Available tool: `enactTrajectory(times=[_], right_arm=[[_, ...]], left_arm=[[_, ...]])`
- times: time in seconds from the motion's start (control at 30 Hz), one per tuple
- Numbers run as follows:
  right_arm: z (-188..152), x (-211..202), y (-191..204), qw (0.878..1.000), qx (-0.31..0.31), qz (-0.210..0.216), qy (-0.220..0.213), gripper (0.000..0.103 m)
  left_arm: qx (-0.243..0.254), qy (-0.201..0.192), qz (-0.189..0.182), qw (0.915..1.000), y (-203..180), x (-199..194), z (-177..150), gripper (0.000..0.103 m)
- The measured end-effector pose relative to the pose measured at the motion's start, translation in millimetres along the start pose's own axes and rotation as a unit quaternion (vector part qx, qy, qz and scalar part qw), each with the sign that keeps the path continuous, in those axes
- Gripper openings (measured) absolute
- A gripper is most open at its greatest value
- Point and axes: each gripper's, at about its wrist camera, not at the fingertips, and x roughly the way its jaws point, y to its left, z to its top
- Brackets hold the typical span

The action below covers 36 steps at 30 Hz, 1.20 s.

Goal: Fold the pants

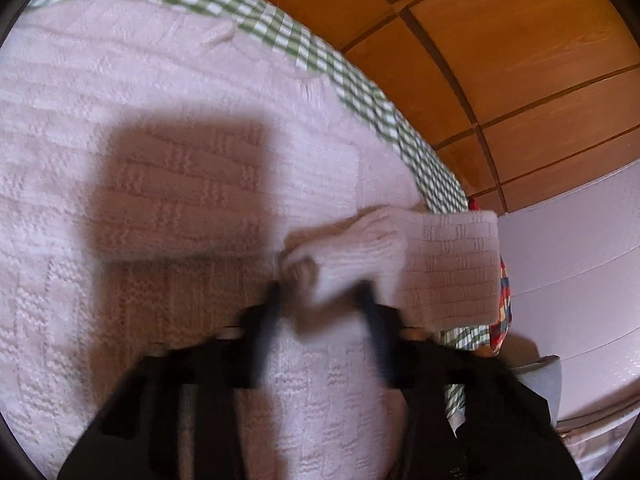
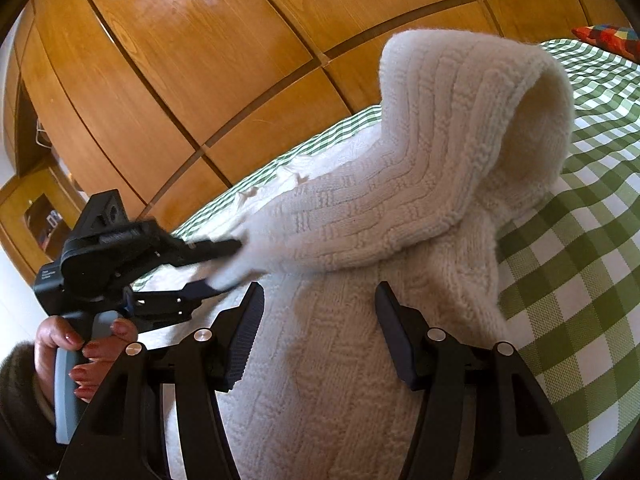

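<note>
1. The cream knitted pants point(image 2: 360, 216) lie spread over a bed covered with a green-and-white checked cover point(image 2: 568, 264); one end of the knit is lifted into a standing loop, the rest lies flat.
2. The left gripper point(image 2: 224, 266) has its fingers point(image 2: 218, 248) nearly closed on a bunched fold of the pants; motion blur hides how tight the pinch is. From the left wrist view the same fold point(image 1: 340, 248) sits bunched between the two blurred dark fingers point(image 1: 270, 312).
3. The right gripper point(image 2: 320, 336) hangs over the flat part of the pants with its fingers point(image 2: 246, 336) set wide apart and nothing between them but the knit underneath.
4. A hand with painted nails point(image 2: 86, 354) grips the handle of the left gripper.
5. Wooden panelled cupboard doors point(image 2: 192, 80) stand behind the bed.
6. A multicoloured cloth point(image 2: 608, 38) lies at the far edge of the bed.
7. No containers show in either view.
</note>
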Motion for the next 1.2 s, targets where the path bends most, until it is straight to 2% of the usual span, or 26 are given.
enactTrajectory(times=[0.03,0.2,0.33,0.53,0.73,0.83,0.9,1.03,1.07,1.1,1.13,1.17,1.2], right_arm=[[-0.5,-0.2,-0.1,1.0,0.0,0.0,0.0,0.057],[-1.4,0.7,1.8,1.0,0.001,0.001,0.001,0.057],[-0.4,0.2,2.0,1.0,-0.001,-0.001,0.001,0.057],[-0.1,1.4,3.5,1.0,-0.007,-0.009,0.003,0.057],[6.0,4.3,5.1,1.0,-0.006,-0.017,0.021,0.057],[15.3,2.6,-2.3,0.999,0.03,-0.001,0.032,0.057],[24.5,2.1,-14.9,0.996,0.079,0.009,0.032,0.057],[45.6,2.8,-43.5,0.984,0.176,0.011,0.009,0.057],[50.0,4.5,-51.6,0.98,0.199,0.005,0.007,0.054],[55.2,7.8,-63.1,0.973,0.232,0.002,0.006,0.04],[58.9,11.5,-70.2,0.968,0.251,-0.002,0.009,0.032],[64.3,16.9,-78.0,0.964,0.266,-0.016,0.017,0.015],[68.6,18.6,-81.5,0.962,0.27,-0.026,0.021,0.008]], left_arm=[[0.002,0.004,-0.002,1.0,0.0,0.9,-1.5,0.008],[0.025,-0.016,-0.026,0.9992,-9.7,-16.0,-2.9,0.007],[0.045,-0.065,-0.034,0.9963,-18.0,-50.6,7.1,0.006],[0.066,-0.129,-0.012,0.9894,-7.9,-100.8,23.2,0.006],[0.047,-0.144,0.021,0.9883,29.8,-116.6,27.1,0.006],[0.038,-0.137,0.034,0.9892,48.1,-114.3,22.6,0.006],[0.036,-0.134,0.041,0.9894,56.7,-107.2,19.3,0.006],[0.028,-0.134,0.05,0.9893,67.7,-98.2,17.7,0.006],[0.032,-0.142,0.056,0.9878,67.5,-98.3,17.6,0.006],[0.038,-0.15,0.062,0.9861,64.4,-100.1,17.5,0.006],[0.047,-0.159,0.068,0.9838,61.2,-102.2,17.8,0.006],[0.062,-0.176,0.077,0.9794,56.5,-107.3,18.0,0.006],[0.076,-0.192,0.081,0.975,50.9,-114.1,18.4,0.006]])
